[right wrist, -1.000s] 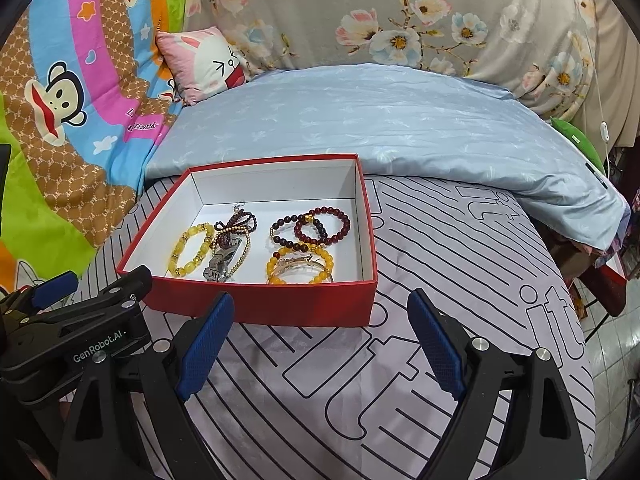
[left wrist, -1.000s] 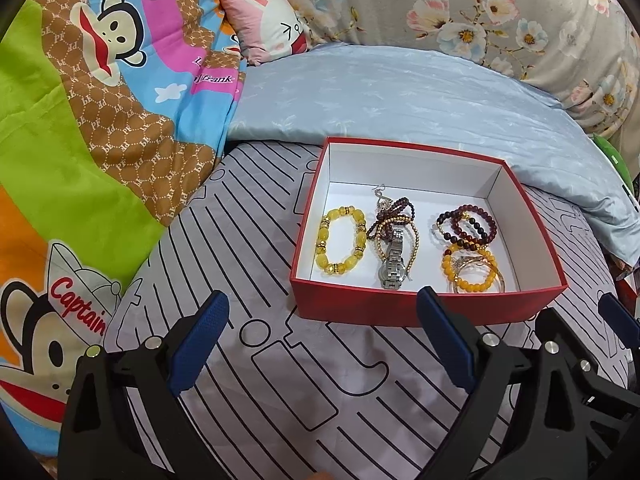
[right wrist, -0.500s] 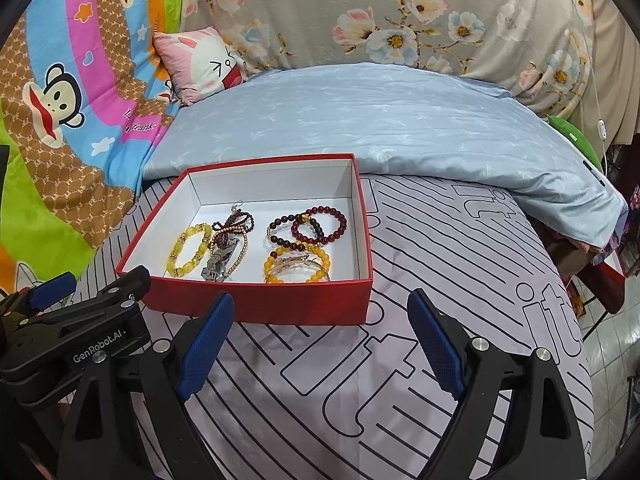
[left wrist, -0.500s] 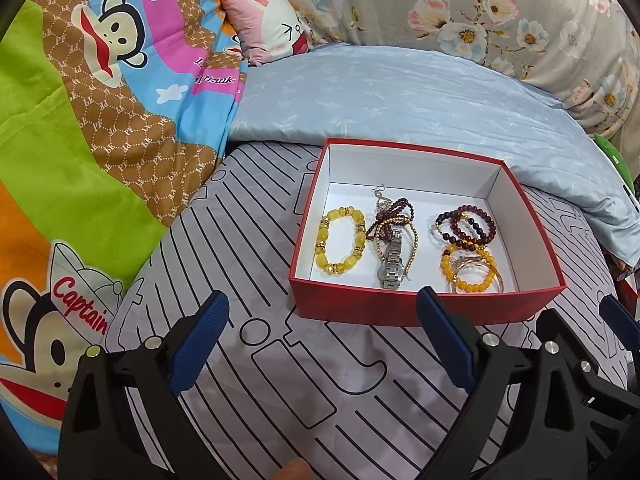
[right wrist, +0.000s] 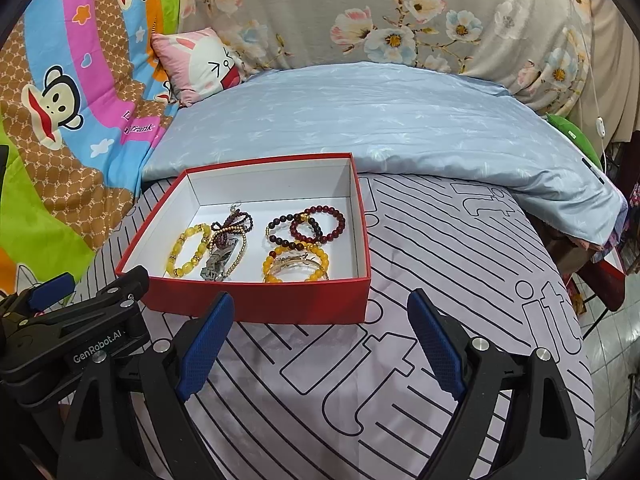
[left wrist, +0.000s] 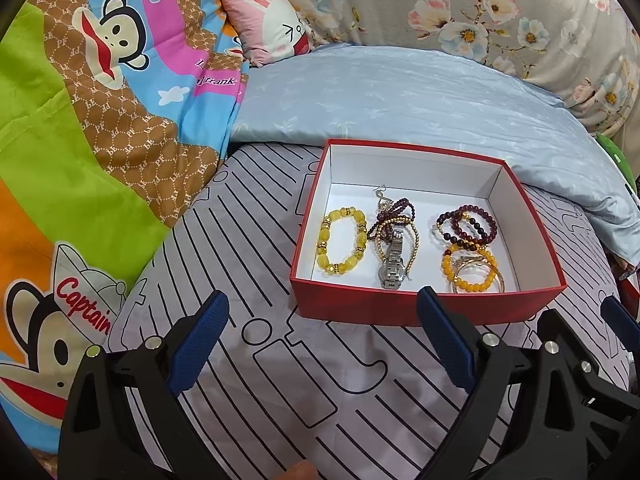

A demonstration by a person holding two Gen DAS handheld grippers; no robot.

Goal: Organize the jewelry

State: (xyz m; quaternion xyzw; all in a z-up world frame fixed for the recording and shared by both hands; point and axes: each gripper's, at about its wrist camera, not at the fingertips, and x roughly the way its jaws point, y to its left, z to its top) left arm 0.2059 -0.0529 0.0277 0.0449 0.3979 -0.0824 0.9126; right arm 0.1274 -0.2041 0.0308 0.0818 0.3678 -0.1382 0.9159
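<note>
A red box with a white inside sits on the lilac line-patterned sheet; it also shows in the right wrist view. Inside lie a yellow bead bracelet, a silver watch tangled with dark and gold bead strands, dark red bead bracelets and an orange bead bracelet with a gold bangle. My left gripper is open and empty, just in front of the box. My right gripper is open and empty, in front of the box's right corner. The left gripper's body shows at the right view's left.
A light blue pillow lies behind the box. A colourful cartoon blanket covers the left. A pink bunny cushion and a floral quilt sit at the back. The bed edge drops off at the right.
Both views have barely shifted; the box sits a touch further left in the right wrist view. The jewelry has not moved and both grippers stay open.
</note>
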